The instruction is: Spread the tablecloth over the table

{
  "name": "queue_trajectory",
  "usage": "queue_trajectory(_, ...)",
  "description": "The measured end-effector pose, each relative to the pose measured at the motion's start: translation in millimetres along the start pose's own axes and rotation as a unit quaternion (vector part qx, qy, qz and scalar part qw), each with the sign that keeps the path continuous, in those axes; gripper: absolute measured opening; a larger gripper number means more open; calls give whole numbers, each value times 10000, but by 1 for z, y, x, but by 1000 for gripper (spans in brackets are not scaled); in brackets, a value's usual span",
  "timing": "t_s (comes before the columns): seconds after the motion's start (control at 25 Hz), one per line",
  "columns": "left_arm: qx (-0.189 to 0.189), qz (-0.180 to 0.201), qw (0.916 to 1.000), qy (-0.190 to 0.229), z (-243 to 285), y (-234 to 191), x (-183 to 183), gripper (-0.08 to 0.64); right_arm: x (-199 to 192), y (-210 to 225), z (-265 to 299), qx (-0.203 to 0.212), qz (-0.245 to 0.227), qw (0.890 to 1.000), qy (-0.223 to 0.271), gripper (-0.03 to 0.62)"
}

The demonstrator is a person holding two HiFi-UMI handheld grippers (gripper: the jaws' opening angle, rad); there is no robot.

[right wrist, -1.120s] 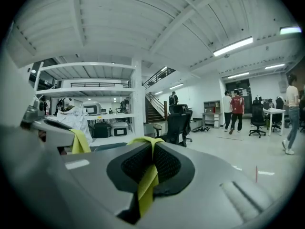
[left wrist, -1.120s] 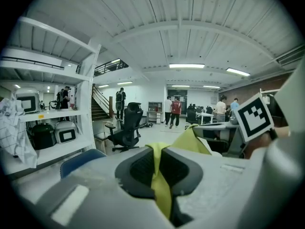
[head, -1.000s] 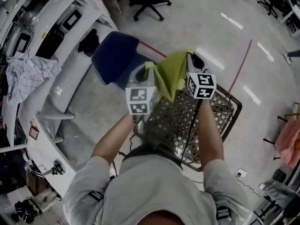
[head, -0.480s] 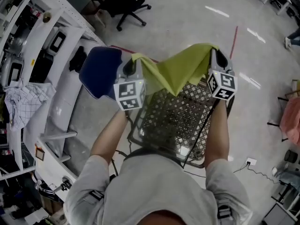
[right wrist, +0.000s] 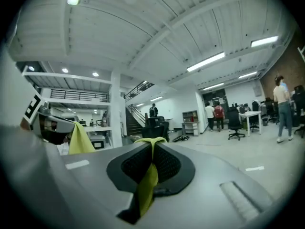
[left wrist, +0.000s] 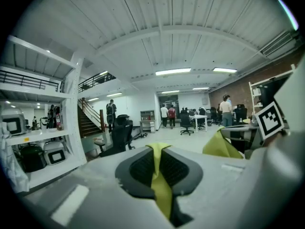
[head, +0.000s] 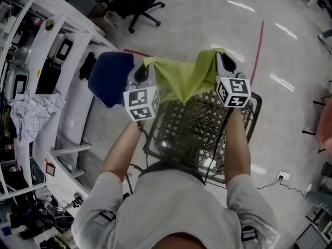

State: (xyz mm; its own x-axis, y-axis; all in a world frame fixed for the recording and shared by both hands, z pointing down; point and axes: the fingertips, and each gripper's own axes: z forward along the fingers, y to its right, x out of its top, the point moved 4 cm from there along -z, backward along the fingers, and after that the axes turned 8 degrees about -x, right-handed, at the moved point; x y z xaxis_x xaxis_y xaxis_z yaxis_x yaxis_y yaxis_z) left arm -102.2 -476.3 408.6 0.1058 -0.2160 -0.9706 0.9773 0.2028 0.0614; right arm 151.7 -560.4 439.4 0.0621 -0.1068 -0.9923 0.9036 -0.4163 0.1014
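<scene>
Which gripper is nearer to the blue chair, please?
Left. The left gripper, jaws shut on a tablecloth corner, shows right beside the blue chair; the right gripper holds another corner farther off, toward the red floor line.

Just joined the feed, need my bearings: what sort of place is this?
Probably an open-plan lab or workshop: white shelving holding appliances, a wheeled office chair, and people around a desk far off.

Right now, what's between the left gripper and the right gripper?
The green tablecloth, sagging from the left gripper to the right gripper, each shut on its edge; the head view shows it.
</scene>
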Motion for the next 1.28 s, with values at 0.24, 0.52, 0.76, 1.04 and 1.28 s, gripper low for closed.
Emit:
queue_trajectory(0.24,656,-318,9966,-397,-44,-47,-41,26,-27,-128,48,1368,-56,9904,-168,14)
queue_trajectory(0.52,885,-459,9920,-780,-57,-61,-87,26,-64,-175,69,1767,23,9832,-448,14)
queue_trajectory(0.76,445,-916,9911,-856,-8,-56,-94,26,-69,-140,89,1315,-132,9905,-383,12)
queue_trajectory(1.04,-752,-353,9808,1762,46,23,145,26,115,52,-14,-762,-528,9847,1475,12)
queue_trajectory(1.28,-1752,-86,9387,2968,-1,91,241,26,190,142,-168,-2294,-936,9420,2265,12)
